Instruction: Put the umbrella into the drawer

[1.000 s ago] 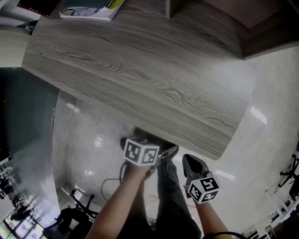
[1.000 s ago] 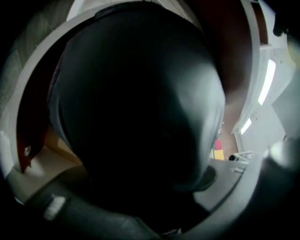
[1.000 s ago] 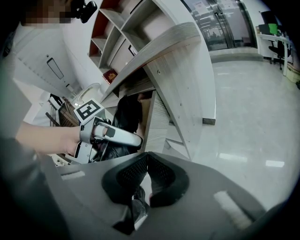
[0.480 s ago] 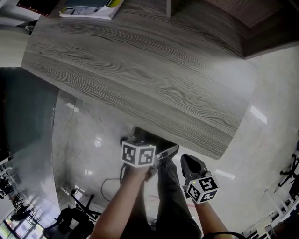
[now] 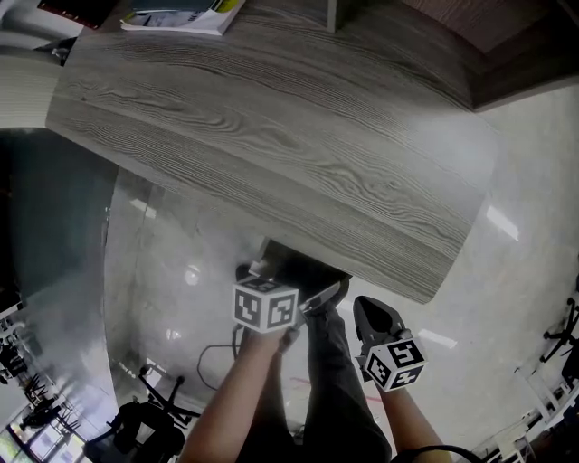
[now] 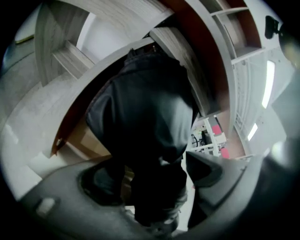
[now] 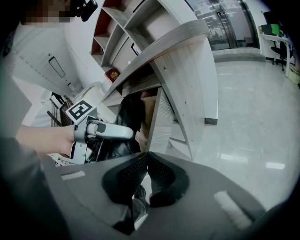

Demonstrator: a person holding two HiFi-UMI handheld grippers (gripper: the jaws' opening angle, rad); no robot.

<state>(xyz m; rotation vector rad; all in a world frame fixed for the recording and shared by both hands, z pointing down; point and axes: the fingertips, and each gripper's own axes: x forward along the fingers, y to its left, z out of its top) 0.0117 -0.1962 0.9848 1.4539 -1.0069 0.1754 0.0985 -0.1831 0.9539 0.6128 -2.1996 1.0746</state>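
Observation:
The black folded umbrella (image 6: 145,108) fills the left gripper view and hangs into the open drawer (image 6: 75,138) with its brown inside. My left gripper (image 6: 154,173) straddles the umbrella's near end. Its jaws are opening, and a gap shows at each pad. In the head view the left gripper (image 5: 289,278) reaches under the desk's near edge. In the right gripper view the umbrella (image 7: 130,115) lies behind the wood-grain drawer front (image 7: 161,124), with the left gripper (image 7: 101,131) beside it. My right gripper (image 7: 147,159) is shut on nothing and stays back (image 5: 366,312).
The grey wood-grain desk top (image 5: 271,136) covers the drawer from above; books (image 5: 172,18) lie at its far left corner. Wall shelves (image 7: 126,28) rise behind it. Glossy floor (image 7: 253,117) spreads to the right. Cables (image 5: 217,353) and an office chair (image 5: 145,425) are on the floor.
The left gripper's marker cube has drawn back a little from the desk edge. The right gripper has kept still.

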